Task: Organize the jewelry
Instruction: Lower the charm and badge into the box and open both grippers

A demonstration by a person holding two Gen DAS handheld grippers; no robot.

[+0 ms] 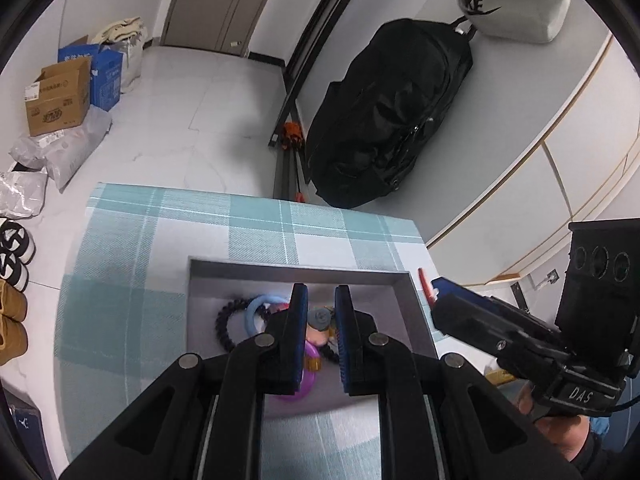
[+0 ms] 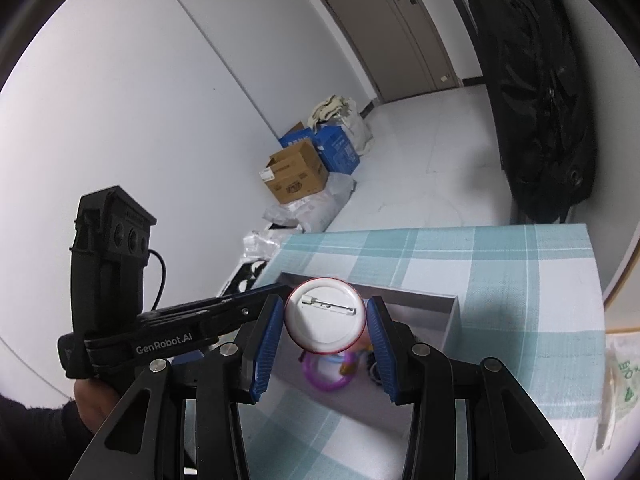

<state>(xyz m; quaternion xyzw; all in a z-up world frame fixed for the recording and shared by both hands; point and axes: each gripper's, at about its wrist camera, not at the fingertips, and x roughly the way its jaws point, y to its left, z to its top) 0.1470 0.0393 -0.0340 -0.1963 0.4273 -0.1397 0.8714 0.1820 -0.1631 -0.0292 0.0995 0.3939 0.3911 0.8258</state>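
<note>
A grey open box [image 1: 304, 270] sits on a teal plaid cloth [image 1: 160, 248]. Inside lie a black beaded bracelet [image 1: 224, 326], a light blue ring [image 1: 256, 312], a purple ring [image 1: 304, 384] and small charms. My left gripper [image 1: 321, 300] hovers over the box, jaws slightly apart, nothing clearly held. My right gripper [image 2: 326, 316] is shut on a round white pin badge [image 2: 325, 318] with a red rim, its pin back facing me, above the box [image 2: 450, 316]. The purple ring [image 2: 326, 372] shows below it. The right gripper [image 1: 430, 292] also shows beside the box in the left wrist view.
A black duffel bag [image 1: 392, 112] leans against the wall beyond the table. Cardboard and blue boxes [image 1: 60, 96] and grey parcels sit on the floor at left, with shoes [image 1: 12, 280] near the table edge. A white cabinet [image 1: 560, 152] stands at right.
</note>
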